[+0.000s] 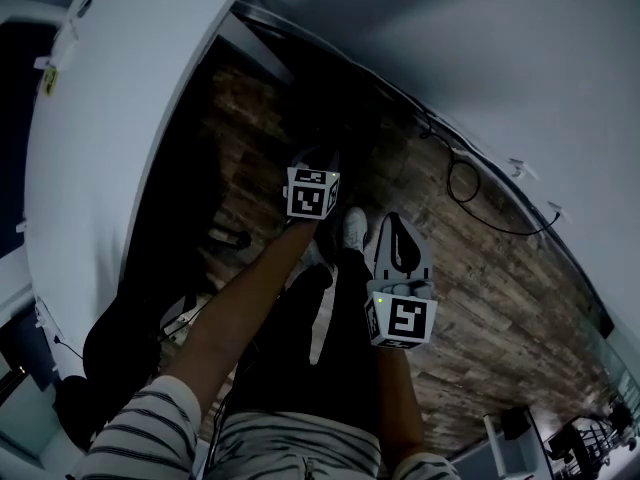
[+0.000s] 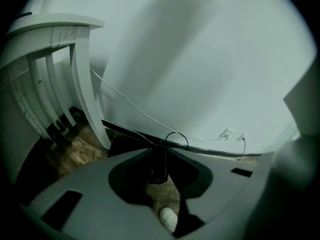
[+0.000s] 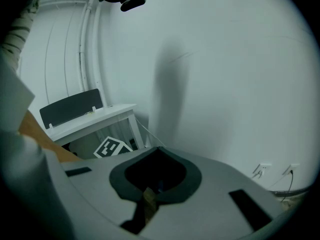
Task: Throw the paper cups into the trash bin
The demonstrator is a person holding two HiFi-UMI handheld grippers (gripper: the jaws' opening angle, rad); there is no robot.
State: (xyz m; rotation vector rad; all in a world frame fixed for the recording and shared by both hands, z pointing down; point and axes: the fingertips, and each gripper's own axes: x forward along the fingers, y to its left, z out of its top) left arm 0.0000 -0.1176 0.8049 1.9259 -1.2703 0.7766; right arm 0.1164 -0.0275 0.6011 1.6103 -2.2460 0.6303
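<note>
Your left gripper (image 2: pixel 161 150) is hanging over the wood floor (image 1: pixel 450 268) with its jaws standing only a narrow gap apart and nothing between them. Through that gap a white shoe (image 2: pixel 168 218) is showing at the lower middle of the left gripper view. Your right gripper (image 3: pixel 159 151) is sitting with its jaws practically together, also carrying nothing. No paper cups are showing in any view, and I am not making out a trash bin either, so you are probably between cups or finished. If more remain, be turning your head toward the white table (image 1: pixel 110 118) at the left of the head view, where a cup would most likely be standing. Be spreading the jaws wide before you reach, and be closing gently on the cup's wall, since thin paper is probably going to crush under a hard squeeze.
</note>
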